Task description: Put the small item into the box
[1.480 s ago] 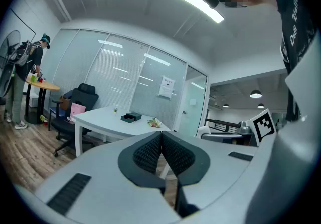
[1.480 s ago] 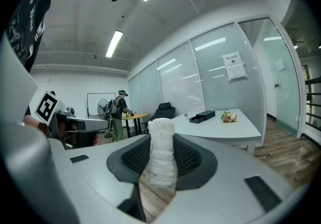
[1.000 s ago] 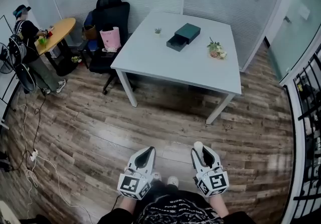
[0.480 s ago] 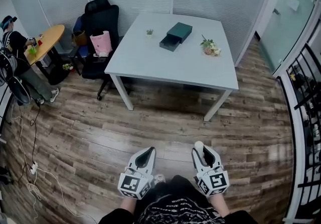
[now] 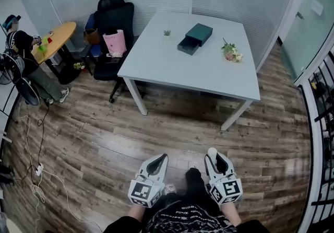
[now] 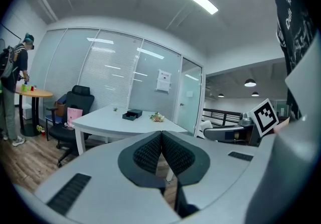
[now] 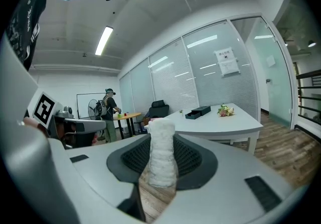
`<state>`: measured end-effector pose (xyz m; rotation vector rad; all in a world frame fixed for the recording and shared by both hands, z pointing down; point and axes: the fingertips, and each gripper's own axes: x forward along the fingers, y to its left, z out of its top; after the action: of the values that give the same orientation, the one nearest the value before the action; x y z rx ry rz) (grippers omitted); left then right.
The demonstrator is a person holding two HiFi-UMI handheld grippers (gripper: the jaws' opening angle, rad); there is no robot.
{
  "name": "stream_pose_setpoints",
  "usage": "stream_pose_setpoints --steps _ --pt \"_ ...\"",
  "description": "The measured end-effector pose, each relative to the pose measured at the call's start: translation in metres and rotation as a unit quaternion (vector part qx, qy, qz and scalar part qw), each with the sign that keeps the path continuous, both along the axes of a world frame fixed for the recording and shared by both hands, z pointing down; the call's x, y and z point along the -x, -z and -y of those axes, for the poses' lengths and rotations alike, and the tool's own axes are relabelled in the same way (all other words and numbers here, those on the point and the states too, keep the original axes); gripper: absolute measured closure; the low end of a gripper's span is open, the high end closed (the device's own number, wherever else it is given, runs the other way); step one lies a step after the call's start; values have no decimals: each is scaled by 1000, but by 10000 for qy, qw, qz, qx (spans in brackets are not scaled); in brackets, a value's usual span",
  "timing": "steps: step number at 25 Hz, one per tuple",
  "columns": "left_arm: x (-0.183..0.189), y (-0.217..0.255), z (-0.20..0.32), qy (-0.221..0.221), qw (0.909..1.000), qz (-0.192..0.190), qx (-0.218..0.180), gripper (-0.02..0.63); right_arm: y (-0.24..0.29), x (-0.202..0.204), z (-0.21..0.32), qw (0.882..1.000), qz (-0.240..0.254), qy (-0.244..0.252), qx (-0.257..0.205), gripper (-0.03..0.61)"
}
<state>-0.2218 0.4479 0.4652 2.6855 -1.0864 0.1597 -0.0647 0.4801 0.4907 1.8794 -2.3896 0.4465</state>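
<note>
Both grippers have edged toward the table (image 5: 182, 70), left gripper (image 5: 160, 159) pinched shut and empty, right gripper (image 5: 214, 158) clamped on the item (image 7: 161, 150), yet the box (image 5: 195, 37) lies well ahead, so carrying continues.

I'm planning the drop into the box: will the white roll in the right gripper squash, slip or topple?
The white roll looks soft and fibrous, so it probably gives a little in the right gripper. Its rough surface likely resists slipping. Tall and narrow, it may topple or roll once released.

Chair (image 5: 114, 13): black, upper left, beside white table (image 5: 172, 65)
Flowers (image 5: 230, 52): table's right side
Person (image 5: 23, 49): far left, at round table (image 5: 57, 37)
</note>
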Motion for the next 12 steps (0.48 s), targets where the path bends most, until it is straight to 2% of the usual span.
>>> stream_pose_setpoints --steps 5,12 --pt "-20 6 40 249 9997 25 4 595 0 -20 55 9995 30 307 -56 437" --pt "-69 8 94 515 9987 7 19 595 3 -64 128 9977 16 674 -121 437"
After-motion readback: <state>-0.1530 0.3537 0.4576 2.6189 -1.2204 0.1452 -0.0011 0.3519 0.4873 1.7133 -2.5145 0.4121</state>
